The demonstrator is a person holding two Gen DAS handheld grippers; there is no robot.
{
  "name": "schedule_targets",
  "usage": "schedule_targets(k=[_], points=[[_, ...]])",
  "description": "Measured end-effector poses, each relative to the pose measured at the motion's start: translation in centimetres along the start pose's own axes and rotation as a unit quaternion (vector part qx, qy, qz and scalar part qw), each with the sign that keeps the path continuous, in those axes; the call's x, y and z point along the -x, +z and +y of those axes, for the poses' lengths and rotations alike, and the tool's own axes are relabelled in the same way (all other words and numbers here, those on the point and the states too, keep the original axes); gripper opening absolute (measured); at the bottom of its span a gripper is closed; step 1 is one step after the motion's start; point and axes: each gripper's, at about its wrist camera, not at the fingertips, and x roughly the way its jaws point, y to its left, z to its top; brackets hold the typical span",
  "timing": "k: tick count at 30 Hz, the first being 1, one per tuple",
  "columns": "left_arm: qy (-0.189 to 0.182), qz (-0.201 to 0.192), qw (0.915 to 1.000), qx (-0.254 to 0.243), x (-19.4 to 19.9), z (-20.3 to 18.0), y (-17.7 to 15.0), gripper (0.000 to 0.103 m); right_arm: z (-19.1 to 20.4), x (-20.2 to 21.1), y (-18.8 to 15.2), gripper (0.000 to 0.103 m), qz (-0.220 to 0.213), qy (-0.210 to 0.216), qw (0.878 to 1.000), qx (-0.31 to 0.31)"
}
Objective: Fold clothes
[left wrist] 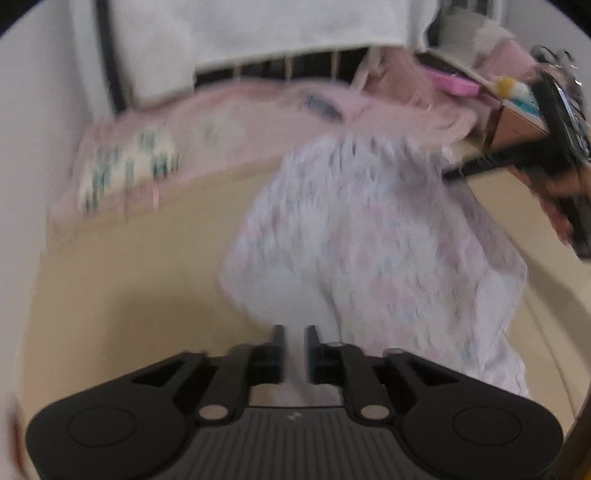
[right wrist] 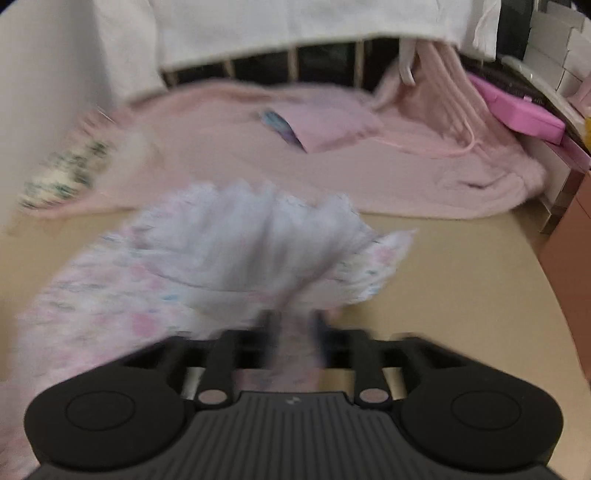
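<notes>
Your left gripper point(left wrist: 294, 332) is pinching a pale edge of the printed garment point(left wrist: 369, 236) between its two fingers, which are sitting narrow with cloth filling the gap. Your right gripper point(right wrist: 293, 321) is doing the same at another part of the garment point(right wrist: 207, 258): two fingers close together, fabric bunched between them (heavy blur here, so the exact contact line is not readable).

Count: one white garment with a pink and blue print, held by both grippers and fanning out ahead of them, with a scalloped edge showing in the right wrist view. In the left wrist view, your right gripper point(left wrist: 565, 155) is appearing at the far right edge, dark and blurred.

Behind the garment, one large pink blanket point(right wrist: 424, 173) is lying rumpled across the back of the surface, with one small pink folded piece point(right wrist: 332, 129) resting on it. One cream cloth with green marks point(left wrist: 125, 166) is lying at the left end of the blanket.

The surface is a beige mat point(right wrist: 461, 280). One bright pink box point(right wrist: 524, 118) is sitting at the right, and white fabric point(right wrist: 295, 26) is hanging across the back over dark railings.
</notes>
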Motion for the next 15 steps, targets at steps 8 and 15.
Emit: schedule_targets(k=[8,15], points=[[0.048,0.024,0.9983,0.023,-11.5,3.3,6.4,0.035,1.0,1.5,-6.0,0.054,0.015,0.000,1.000,0.002],[0.067,0.001,0.9974,0.026,-9.1,1.2,1.5,0.000,1.5,0.3,-6.0,0.002,0.014,0.016,0.999,0.049]])
